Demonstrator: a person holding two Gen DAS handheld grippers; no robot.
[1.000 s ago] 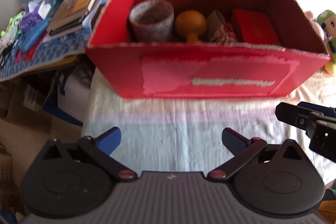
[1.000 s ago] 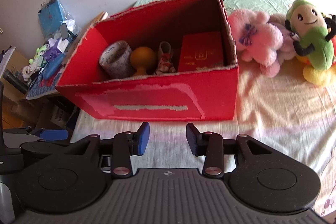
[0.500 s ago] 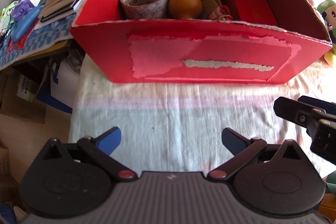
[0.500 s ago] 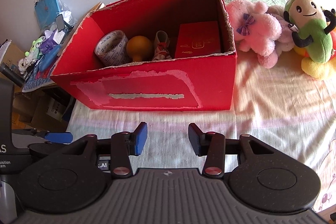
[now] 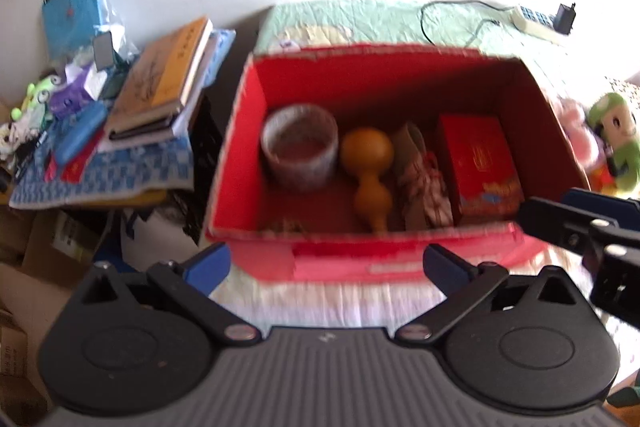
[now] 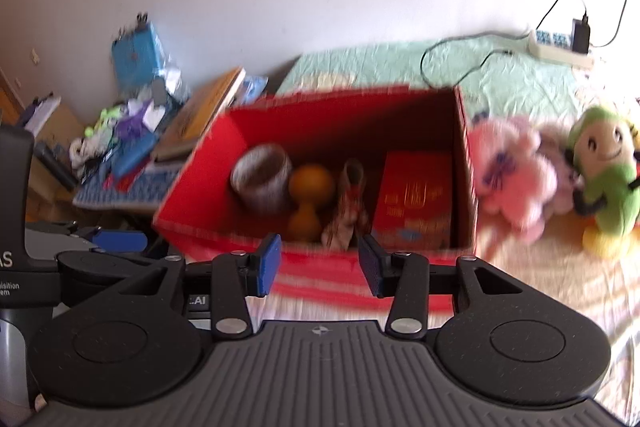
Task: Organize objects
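A red cardboard box (image 5: 400,259) (image 6: 192,171) stands open on the bed. Inside lie a roll of tape (image 5: 299,151) (image 6: 262,179), an orange gourd (image 5: 368,171) (image 6: 310,195), a small patterned bundle (image 5: 424,179) (image 6: 348,211) and a red packet (image 5: 480,163) (image 6: 416,195). My left gripper (image 5: 326,263) hangs wide open in front of the box, nothing between its fingers. My right gripper (image 6: 318,263) is also open and empty, its fingers closer together; its tip (image 5: 576,227) shows at the right of the left wrist view.
A side table at the left holds books (image 5: 164,75) (image 6: 204,111), a blue pouch (image 5: 76,15) and small clutter. Plush toys, pink (image 6: 516,171) and green (image 6: 604,179) (image 5: 616,135), sit right of the box. A power strip (image 6: 560,47) with cables lies at the back of the bed.
Both grippers have risen and tipped up, so the views now look down into the box from higher and show the wall behind. Both stay open and empty.
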